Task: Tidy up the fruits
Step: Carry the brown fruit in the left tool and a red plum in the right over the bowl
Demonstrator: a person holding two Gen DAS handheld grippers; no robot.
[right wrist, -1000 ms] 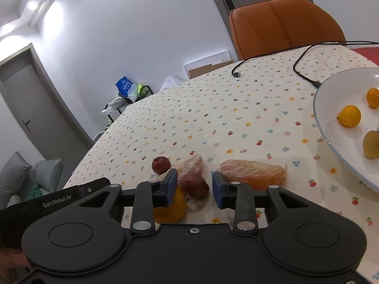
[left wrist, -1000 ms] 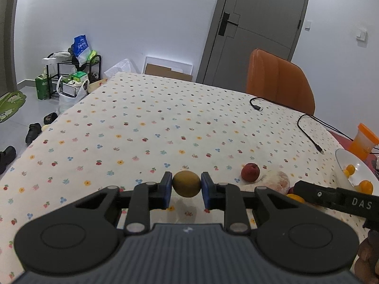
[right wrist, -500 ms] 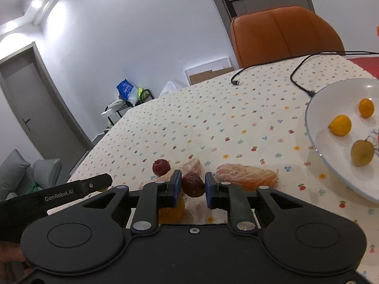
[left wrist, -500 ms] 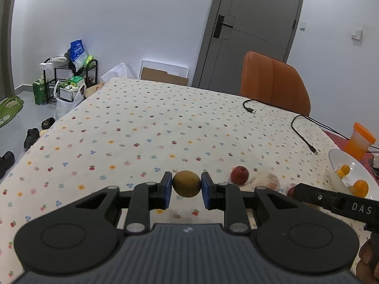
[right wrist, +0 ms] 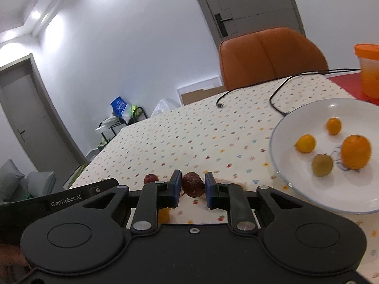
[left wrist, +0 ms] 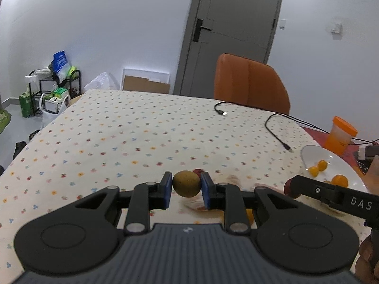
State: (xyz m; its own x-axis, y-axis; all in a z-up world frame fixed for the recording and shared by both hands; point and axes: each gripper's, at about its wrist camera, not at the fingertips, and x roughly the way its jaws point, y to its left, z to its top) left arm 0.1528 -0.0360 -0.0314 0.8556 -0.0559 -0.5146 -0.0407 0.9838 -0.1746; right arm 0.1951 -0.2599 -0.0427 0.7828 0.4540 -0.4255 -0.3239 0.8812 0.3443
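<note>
A: What is each gripper carrying?

B: The left gripper (left wrist: pixel 186 187) has its blue pads pressed on either side of a round olive-brown fruit, probably a kiwi (left wrist: pixel 186 184), held above the tablecloth. The right gripper (right wrist: pixel 193 187) is clamped on a dark reddish-brown fruit (right wrist: pixel 193 184), also clear of the cloth.

A: Where do the fruits go?

B: A white plate (right wrist: pixel 279 142) sits at the right side of the table. In it lie an orange (right wrist: pixel 355 151), two small yellow-orange citrus (right wrist: pixel 305 143) and a greenish kiwi (right wrist: pixel 322 165), all grouped toward the middle and right. The plate's near-left rim lies close to the right gripper's tips, and the floor of the plate just inside that rim is bare.

A: What is still out on the table?

B: A small red fruit (right wrist: pixel 151 178) lies just left of the right gripper's fingers, and a bit of orange fruit (right wrist: pixel 164 215) shows beneath its left finger. More blurred items sit under both grippers; I cannot tell what they are.

A: Any obstacles?

B: Two black cables (left wrist: pixel 276 132) trail across the far right of the floral tablecloth (left wrist: pixel 118 130), one plug ending just beside the plate's far rim. An orange-lidded cup (left wrist: pixel 341 135) stands beyond the plate, and an orange chair (left wrist: pixel 251 85) stands at the far edge. The left and middle of the cloth are open. The two grippers are side by side, close together.
</note>
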